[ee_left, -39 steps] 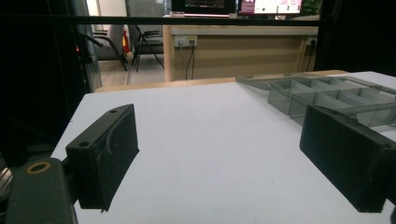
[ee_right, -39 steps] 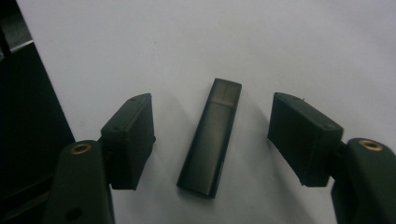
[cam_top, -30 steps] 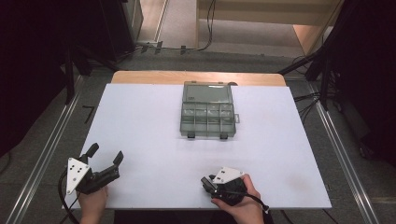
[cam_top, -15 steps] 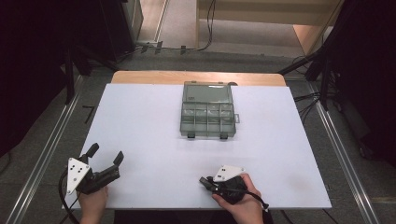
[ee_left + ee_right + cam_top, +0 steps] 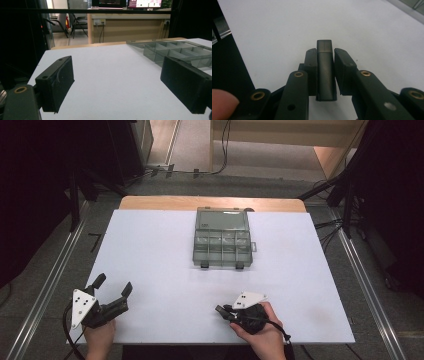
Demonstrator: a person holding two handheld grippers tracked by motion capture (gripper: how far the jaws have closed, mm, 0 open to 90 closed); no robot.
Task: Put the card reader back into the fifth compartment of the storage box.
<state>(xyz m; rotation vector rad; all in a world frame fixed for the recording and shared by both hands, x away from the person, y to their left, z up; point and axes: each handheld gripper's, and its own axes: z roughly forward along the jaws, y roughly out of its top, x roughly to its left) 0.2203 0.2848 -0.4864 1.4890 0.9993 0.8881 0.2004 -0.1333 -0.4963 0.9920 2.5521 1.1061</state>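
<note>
The right tool (image 5: 325,62) is clenched on a small dark block (image 5: 325,72), which stands lengthwise between its jaws just above the white table (image 5: 165,250) near the front edge, probably so it can be carried to the clear compartment box (image 5: 222,240) lying open well ahead at the middle. The left tool (image 5: 111,287) rests released and empty at the front left corner, likely waiting clear of the work

High view: fixed above the near edge, looking forward and down over the whole table (image 5: 150,250). Gripper views: low and close along each one's jaws; the left shares the box (image 5: 172,51) with the high view.
</note>
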